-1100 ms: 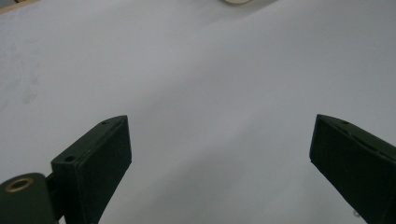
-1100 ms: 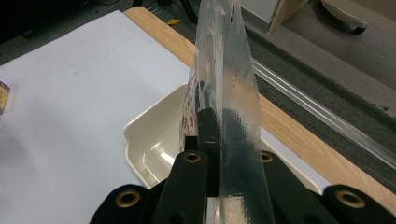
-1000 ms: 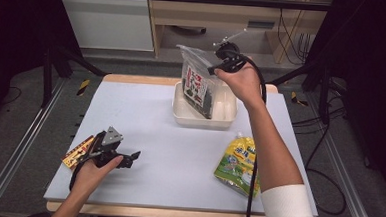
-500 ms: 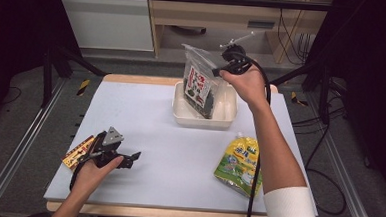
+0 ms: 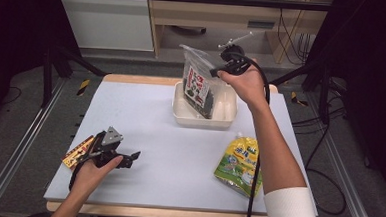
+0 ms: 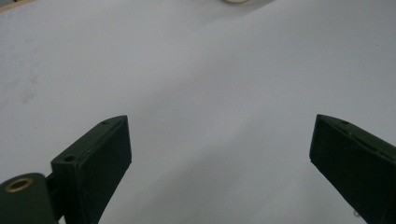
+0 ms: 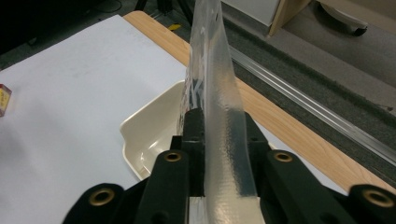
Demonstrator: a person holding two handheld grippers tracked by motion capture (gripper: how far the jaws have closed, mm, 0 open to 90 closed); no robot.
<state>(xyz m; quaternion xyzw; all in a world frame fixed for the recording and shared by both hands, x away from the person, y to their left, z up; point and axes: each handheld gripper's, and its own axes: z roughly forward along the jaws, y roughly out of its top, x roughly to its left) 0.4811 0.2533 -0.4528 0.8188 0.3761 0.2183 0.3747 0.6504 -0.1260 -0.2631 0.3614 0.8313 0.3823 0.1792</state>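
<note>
Our right gripper [image 5: 214, 69], jaws just easing apart, barely pinches the bag [image 5: 197, 86] over the tray [image 5: 180, 115]. It could topple out. Our left gripper [image 5: 128, 159] rests open.

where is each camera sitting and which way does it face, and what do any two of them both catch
High view: above the person's side, facing forward and down on the table; both forearms, left tongs, right tongs on the clear bag.
Left gripper view: rides the left tongs, facing bare tabletop, jaws apart.
Right gripper view: rides the right tongs, along the clear bag, its jaws just opening.
Shared: high and right gripper views both catch the cream tray.
</note>
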